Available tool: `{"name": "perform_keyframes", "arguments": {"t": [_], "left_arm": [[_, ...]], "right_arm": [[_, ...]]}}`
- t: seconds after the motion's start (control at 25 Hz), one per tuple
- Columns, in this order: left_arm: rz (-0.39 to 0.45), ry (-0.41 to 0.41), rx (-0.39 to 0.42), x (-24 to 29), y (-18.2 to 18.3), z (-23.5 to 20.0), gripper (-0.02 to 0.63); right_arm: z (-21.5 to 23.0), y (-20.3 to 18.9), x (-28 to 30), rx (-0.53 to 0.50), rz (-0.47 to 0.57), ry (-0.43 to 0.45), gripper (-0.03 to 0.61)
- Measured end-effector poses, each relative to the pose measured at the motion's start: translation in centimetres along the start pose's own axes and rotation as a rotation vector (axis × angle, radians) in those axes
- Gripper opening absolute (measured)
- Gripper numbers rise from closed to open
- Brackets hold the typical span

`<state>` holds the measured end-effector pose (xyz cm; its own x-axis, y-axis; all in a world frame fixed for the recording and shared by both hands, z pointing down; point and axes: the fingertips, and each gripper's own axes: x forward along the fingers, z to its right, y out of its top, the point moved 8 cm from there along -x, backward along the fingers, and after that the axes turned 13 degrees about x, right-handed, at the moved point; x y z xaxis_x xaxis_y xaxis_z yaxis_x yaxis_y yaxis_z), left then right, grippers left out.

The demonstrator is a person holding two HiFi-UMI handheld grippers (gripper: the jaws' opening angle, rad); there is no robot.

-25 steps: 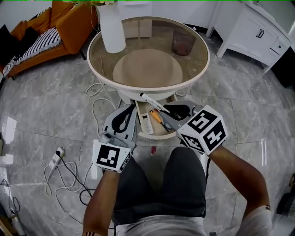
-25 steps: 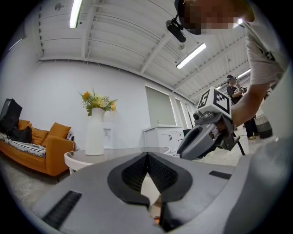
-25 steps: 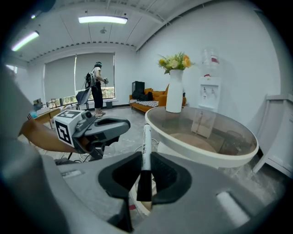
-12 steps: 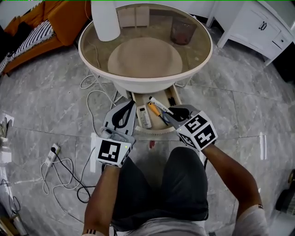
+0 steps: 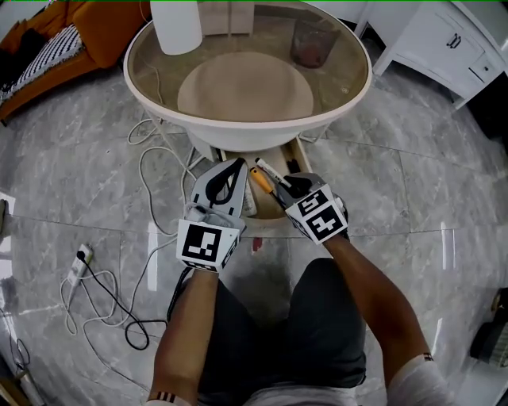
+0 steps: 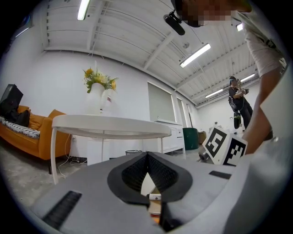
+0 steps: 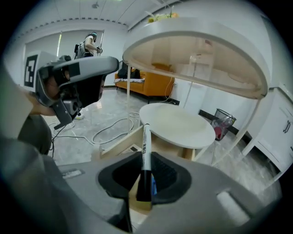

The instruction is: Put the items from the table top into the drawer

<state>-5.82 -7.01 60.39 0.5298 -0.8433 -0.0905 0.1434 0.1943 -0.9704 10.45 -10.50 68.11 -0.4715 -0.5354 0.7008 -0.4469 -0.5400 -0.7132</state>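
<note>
Marker: slim white barrel, black cap, pinched by right hand-held gripper.

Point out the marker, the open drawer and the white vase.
marker (image 7: 145, 155): right gripper view, on its white barrel.
drawer (image 7: 120, 142): right gripper view, on its wooden side wall.
white vase (image 5: 176, 24): head view, on its body.

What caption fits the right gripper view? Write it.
Right gripper holds a marker over the open drawer.
</note>
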Motion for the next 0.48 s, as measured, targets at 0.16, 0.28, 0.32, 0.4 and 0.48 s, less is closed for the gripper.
{"name": "perform_keyframes", "arguments": {"t": [0.16, 0.28, 0.32, 0.4, 0.48], "left_arm": [[-0.013, -0.028, 0.008, 1.5, -1.6, -0.2, 0.000], [-0.009, -0.011, -0.007, 2.5, -2.3, -0.9, 0.000], [-0.009, -0.002, -0.016, 2.6, -2.6, -1.0, 0.000], [-0.010, 0.017, -0.041, 2.4, -3.1, -0.9, 0.000], [-0.020, 0.026, -0.064, 2.2, -3.9, -0.8, 0.000]], "right_arm": [[0.1, -0.8, 2.1, 0.026, -0.032, -0.022, 0.067], [0.3, -1.3, 3.8, 0.022, -0.062, -0.036, 0.067], [0.2, -1.4, 4.3, 0.022, -0.078, -0.037, 0.067], [0.3, -1.7, 5.2, 0.018, -0.119, -0.045, 0.067], [0.7, -1.9, 6.1, 0.009, -0.157, -0.058, 0.067]]}}
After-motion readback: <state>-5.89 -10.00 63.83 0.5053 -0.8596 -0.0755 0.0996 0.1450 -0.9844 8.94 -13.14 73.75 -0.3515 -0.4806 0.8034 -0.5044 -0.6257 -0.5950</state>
